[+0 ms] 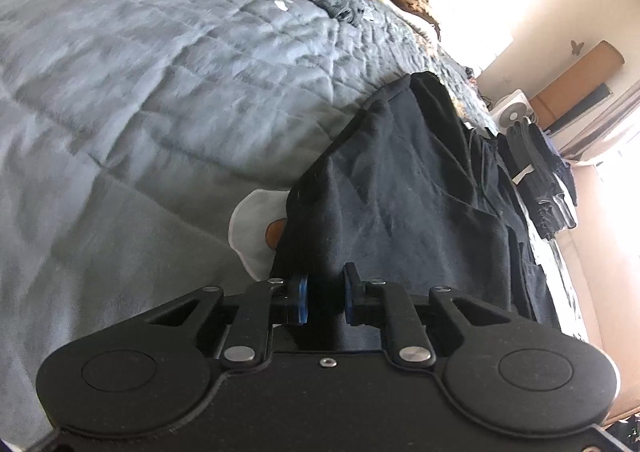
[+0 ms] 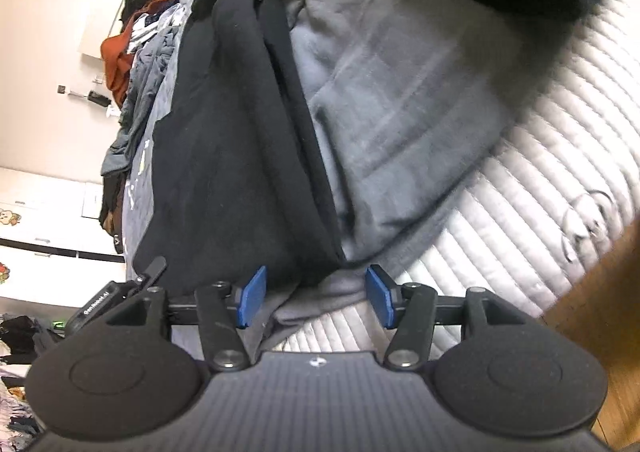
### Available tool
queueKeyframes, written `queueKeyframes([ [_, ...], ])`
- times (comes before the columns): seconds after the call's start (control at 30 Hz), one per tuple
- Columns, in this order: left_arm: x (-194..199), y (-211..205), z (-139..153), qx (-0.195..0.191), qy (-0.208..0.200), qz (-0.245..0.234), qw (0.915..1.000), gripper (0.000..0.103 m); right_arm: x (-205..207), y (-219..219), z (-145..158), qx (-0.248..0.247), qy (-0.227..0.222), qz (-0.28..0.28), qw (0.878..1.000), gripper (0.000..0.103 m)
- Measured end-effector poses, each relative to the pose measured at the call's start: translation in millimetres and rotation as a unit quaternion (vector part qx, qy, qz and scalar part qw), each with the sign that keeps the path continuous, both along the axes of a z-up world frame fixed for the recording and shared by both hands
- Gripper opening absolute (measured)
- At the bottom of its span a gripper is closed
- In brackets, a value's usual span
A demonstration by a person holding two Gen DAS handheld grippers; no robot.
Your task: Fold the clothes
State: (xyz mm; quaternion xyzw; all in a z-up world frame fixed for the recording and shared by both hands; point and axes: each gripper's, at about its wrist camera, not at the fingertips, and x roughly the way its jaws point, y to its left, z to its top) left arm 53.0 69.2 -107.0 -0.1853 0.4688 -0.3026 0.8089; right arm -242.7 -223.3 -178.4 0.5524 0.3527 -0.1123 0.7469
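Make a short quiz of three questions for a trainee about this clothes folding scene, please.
1. True or false: the left gripper has black fabric of the black cotton garment between its jaws.
2. What lies under the garment? A) grey quilted blanket B) wooden table C) green carpet
3. Fill in: the right gripper has its jaws ____.

Key: 1 true; 2 A; 3 open

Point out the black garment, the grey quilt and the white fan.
black garment (image 1: 404, 187), left wrist view, on its flat middle panel.
grey quilt (image 1: 160, 91), left wrist view, on its open quilted surface.
white fan (image 1: 514, 111), left wrist view, on its round grille.
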Motion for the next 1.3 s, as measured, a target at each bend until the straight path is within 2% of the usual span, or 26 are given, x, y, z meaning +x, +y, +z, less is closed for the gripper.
queueKeyframes([
  [0.1,0,1,-2,0.0,0.0,0.002,1.0,0.016,4,-5,2,-0.01,-0.024,-0.011,1.0,0.055],
  [0.17,-1,1,-2,-0.001,0.0,0.002,1.0,0.016,6,-9,4,-0.005,-0.048,-0.016,0.999,0.055],
  [0.27,0,2,-3,-0.002,0.003,0.003,1.0,0.016,8,-15,3,0.005,-0.062,-0.013,0.998,0.055],
  [0.43,-1,2,-3,0.0,0.001,0.001,1.0,0.016,3,-19,16,0.01,-0.108,0.02,0.994,0.057],
  [0.6,-1,1,-4,0.004,0.0,-0.003,1.0,0.016,11,-23,20,0.024,-0.094,0.066,0.993,0.057],
  [0.77,0,1,-4,0.006,0.0,-0.007,1.0,0.017,16,-23,33,0.011,-0.106,0.133,0.985,0.057],
  [0.87,0,1,-5,0.008,0.0,-0.008,0.9999,0.017,25,-29,25,-0.017,-0.086,0.131,0.987,0.057],
  [1.0,-2,0,-4,0.008,-0.001,-0.008,0.9999,0.017,37,-40,8,-0.019,-0.079,0.13,0.988,0.057],
  [1.2,1,-1,-4,0.002,0.005,-0.007,1.0,0.017,51,-41,5,0.018,-0.103,0.129,0.986,0.057],
  [1.3,3,-1,-1,-0.014,0.006,-0.014,0.9998,0.017,58,-35,7,0.025,-0.113,0.131,0.985,0.052],
])
